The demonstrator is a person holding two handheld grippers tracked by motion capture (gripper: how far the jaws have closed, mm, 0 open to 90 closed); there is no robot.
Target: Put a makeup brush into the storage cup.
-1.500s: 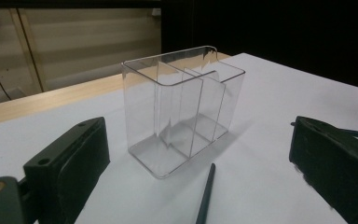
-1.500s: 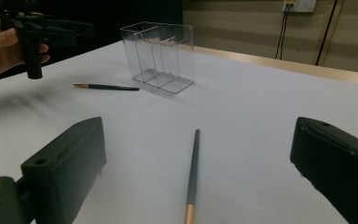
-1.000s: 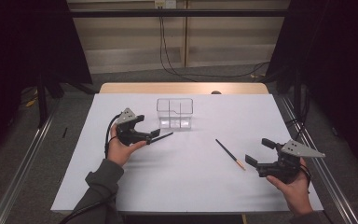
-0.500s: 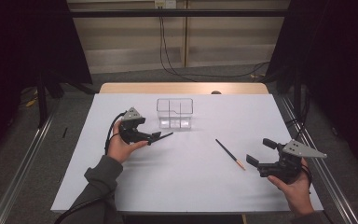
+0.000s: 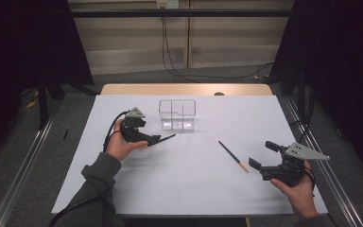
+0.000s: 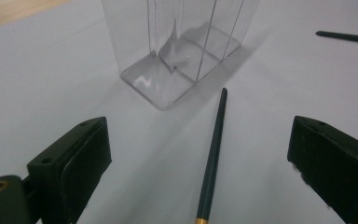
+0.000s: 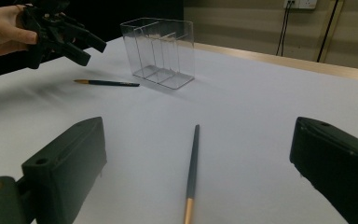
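A clear divided organizer (image 5: 177, 115) stands on the white table at the middle back. A dark pencil with a copper end (image 5: 164, 138) lies on the table just left of it. My left gripper (image 5: 147, 138) hovers over this pencil (image 6: 213, 154), jaws open on either side of it and not touching it. A second dark pencil (image 5: 233, 156) lies right of centre. My right gripper (image 5: 263, 154) is open and points at that pencil (image 7: 192, 168), which lies between and ahead of its jaws. The organizer (image 6: 182, 51) looks empty.
White sheet (image 5: 189, 189) covers the table, with a wooden edge (image 5: 184, 89) at the far side. Metal rails run along the floor on both sides. In the right gripper view the other hand and the left gripper (image 7: 58, 32) sit above the far pencil (image 7: 107, 83).
The left gripper has edged slightly right, toward the organizer, over its pencil. The right gripper has hardly moved.
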